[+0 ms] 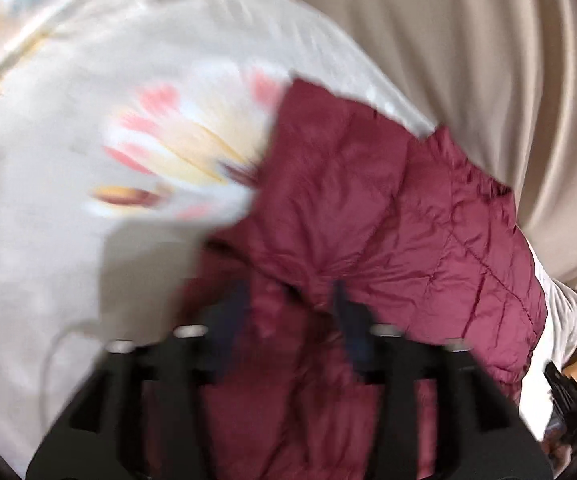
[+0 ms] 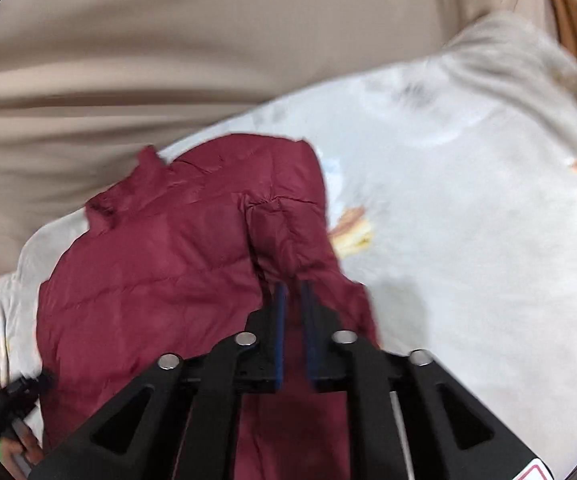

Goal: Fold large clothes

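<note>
A maroon quilted puffer jacket (image 1: 388, 216) lies on a pale floral bedsheet (image 1: 68, 160); it also shows in the right wrist view (image 2: 160, 272). My left gripper (image 1: 292, 292) holds a bunch of the jacket's fabric between its fingers, lifted off the sheet; the view is blurred by motion. My right gripper (image 2: 292, 288) is nearly closed on a fold of the jacket at its right edge. Each gripper shows at the other view's edge: the right gripper (image 1: 568, 404) and the left gripper (image 2: 4, 400).
A beige curtain (image 1: 448, 40) hangs behind the bed, also in the right wrist view (image 2: 168, 40). The floral sheet (image 2: 468, 220) spreads wide to the right. A wooden frame edge (image 2: 576, 20) shows at the top right.
</note>
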A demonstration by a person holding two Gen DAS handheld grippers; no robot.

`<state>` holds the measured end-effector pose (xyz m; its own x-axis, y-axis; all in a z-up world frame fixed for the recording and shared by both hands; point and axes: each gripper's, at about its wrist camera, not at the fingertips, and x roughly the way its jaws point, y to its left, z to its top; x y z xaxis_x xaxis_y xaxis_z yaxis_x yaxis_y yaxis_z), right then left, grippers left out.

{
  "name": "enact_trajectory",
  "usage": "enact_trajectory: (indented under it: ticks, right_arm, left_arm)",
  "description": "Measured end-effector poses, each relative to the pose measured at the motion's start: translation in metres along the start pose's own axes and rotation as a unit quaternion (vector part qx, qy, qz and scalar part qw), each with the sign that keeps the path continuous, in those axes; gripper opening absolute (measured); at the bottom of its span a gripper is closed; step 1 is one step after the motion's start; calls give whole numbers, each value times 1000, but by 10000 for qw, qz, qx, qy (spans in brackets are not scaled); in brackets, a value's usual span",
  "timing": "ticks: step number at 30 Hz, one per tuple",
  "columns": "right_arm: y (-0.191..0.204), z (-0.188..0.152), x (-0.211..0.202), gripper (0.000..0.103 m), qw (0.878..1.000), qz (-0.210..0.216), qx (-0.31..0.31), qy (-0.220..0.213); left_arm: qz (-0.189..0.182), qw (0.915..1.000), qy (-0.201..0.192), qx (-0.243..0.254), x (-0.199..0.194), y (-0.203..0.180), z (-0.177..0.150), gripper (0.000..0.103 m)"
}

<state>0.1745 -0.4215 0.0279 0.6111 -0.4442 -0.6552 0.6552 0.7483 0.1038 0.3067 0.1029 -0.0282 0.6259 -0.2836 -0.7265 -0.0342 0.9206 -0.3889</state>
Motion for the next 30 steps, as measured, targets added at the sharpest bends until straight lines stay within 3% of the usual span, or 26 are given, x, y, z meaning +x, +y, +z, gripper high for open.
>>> enact_trajectory:
  ticks: [1,2,4,9,13,14,15,16,17,18,19,23,27,30]
  right_arm:
    - [-4,-9,-14,37,10000,-29,-84,39]
    - [-5,-16,-23,44,9999,-79,-131,69]
    - [-19,-45,-47,58,9991,-270,-262,187]
    - [-59,-120,-91,64,9941,-620,-219,860]
    - [-85,-161,-105,66,9899,-359,331,1330]
    - [-88,-166,-104,66,9885,-299,450,1414]
    - [-89,-171,-105,66,9883,-248,535,1404]
    - [-89,-172,-107,57,9890,-223,546,1359]
    - [-86,-173,-108,42,9892,-135,551,1351]
    - [-84,-172,-109,17,9885,-31,588,1390]
    - [-81,-172,-114,8,9892,-13,552,1354]
    - [-77,-182,-151,4,9911,-13,253,1307]
    - [-87,-224,-198,4,9827,-57,102,1847]
    - [-97,-255,-234,11,9733,-291,-46,2278]
  left_arm:
    - [64,10000,-69,28,-16,7,-4,65]
    - [92,9999,-29,51,-26,15,-8,73]
    - [102,9998,177,20,-42,31,-20,74]
    - [44,9948,905,-464,-68,81,-66,75]
    - [-99,9904,1192,-691,-78,99,-99,74]
    - [-91,9916,1149,-590,-79,95,-103,72]
    - [-12,9923,1163,-435,-81,91,-106,60]
    - [116,9919,1246,-209,-81,84,-109,41]
    - [117,9911,1323,-29,-82,79,-111,31]
    - [87,9909,1343,13,-84,78,-111,15]
    - [40,9908,1355,45,-92,76,-113,11]
    - [72,9902,1353,340,-132,80,-127,7]
    - [291,9827,1764,485,-175,98,-168,8]
    - [606,9761,2016,535,-200,111,-193,19]
